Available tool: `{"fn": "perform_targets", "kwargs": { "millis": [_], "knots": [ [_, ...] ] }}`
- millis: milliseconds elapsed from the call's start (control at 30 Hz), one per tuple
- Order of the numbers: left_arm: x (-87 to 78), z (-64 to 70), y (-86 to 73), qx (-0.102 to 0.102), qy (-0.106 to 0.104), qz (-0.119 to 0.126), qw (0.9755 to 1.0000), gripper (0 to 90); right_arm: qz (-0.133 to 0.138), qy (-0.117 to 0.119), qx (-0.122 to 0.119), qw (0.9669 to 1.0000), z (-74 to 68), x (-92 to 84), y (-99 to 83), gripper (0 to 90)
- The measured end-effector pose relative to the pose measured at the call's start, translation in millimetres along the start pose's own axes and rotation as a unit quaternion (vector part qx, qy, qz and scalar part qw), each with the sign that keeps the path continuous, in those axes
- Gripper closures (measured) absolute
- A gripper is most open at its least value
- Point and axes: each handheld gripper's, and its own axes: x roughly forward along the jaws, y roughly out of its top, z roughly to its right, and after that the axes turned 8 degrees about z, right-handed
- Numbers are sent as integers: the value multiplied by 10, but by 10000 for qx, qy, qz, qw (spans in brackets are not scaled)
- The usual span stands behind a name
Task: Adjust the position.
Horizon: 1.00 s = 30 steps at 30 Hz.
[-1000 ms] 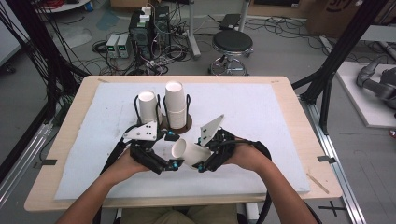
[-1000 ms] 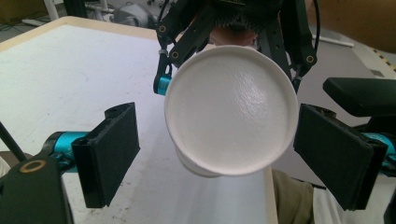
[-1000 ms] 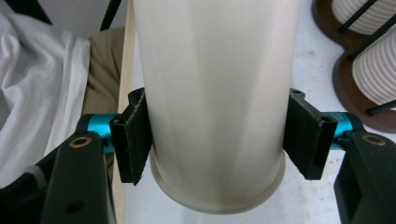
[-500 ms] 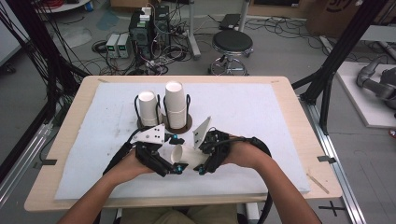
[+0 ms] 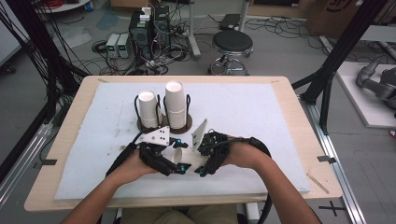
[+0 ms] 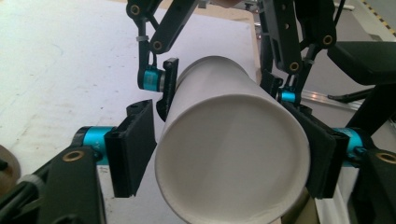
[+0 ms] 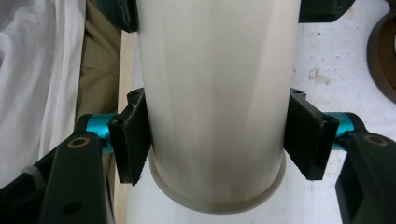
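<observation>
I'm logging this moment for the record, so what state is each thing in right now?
Paper cup: lying on its side, held between both grippers.
Left gripper: jaws have just been closing, pads against the cup's closed end.
Right gripper: shut on the cup near its rim.
Cup stacks: upside down, standing in the holder.
Holder: upright on the table.

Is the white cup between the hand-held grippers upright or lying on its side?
On its side: the white cup lies level between both, its closed base facing the left gripper view.
</observation>
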Motion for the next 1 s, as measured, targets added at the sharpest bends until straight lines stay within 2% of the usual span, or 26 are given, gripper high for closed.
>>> {"fn": "perform_targets", "kwargs": {
  "millis": [67,200,333,400,433,467,567,667,700,733,767,900,933,967,1000],
  "knots": [
    [8,0,-4,25,-83,-15,10000,328,-14,21,0,10000,1,2,-4,324],
    [16,-3,-9,48,-108,-55,9999,337,-39,29,7,10000,-1,7,-6,324],
    [18,-12,-25,205,-103,-31,9997,340,-67,-27,-16,10000,-6,5,-12,308],
    [9,-16,-38,192,-45,33,9998,339,40,-85,16,10000,-2,1,-31,286],
    [0,-26,-48,186,-21,78,9998,340,172,-218,150,9995,1,-19,-61,225],
    [-10,-36,-62,154,-11,146,9998,340,172,-218,150,9995,1,-19,-61,225],
    [-52,-74,-116,73,-45,483,9988,342,614,-305,235,9974,6,-66,-134,193],
    [-92,-105,-169,-4,-49,774,9970,342,1127,-480,362,9918,-7,-135,-221,193],
    [-104,-115,-187,-54,-57,846,9964,341,1440,-631,420,9867,-10,-177,-284,193],
    [-116,-125,-202,-67,-54,910,9958,341,1440,-631,420,9867,-10,-177,-284,193],
    [-132,-132,-214,-69,-51,934,9956,342,1583,-653,486,9840,-9,-201,-315,193],
    [-172,-135,-251,-79,-46,1193,9928,343,2089,-735,449,9741,-34,-282,-422,193],
    [-178,-136,-258,-77,-31,1246,9922,343,2309,-793,441,9687,-56,-313,-473,193],
    [-187,-141,-262,-49,-25,1267,9919,343,2309,-793,441,9687,-56,-313,-473,193],
    [-194,-145,-267,-31,-22,1299,9915,343,2416,-827,470,9657,-65,-326,-498,193]
  ]
}}
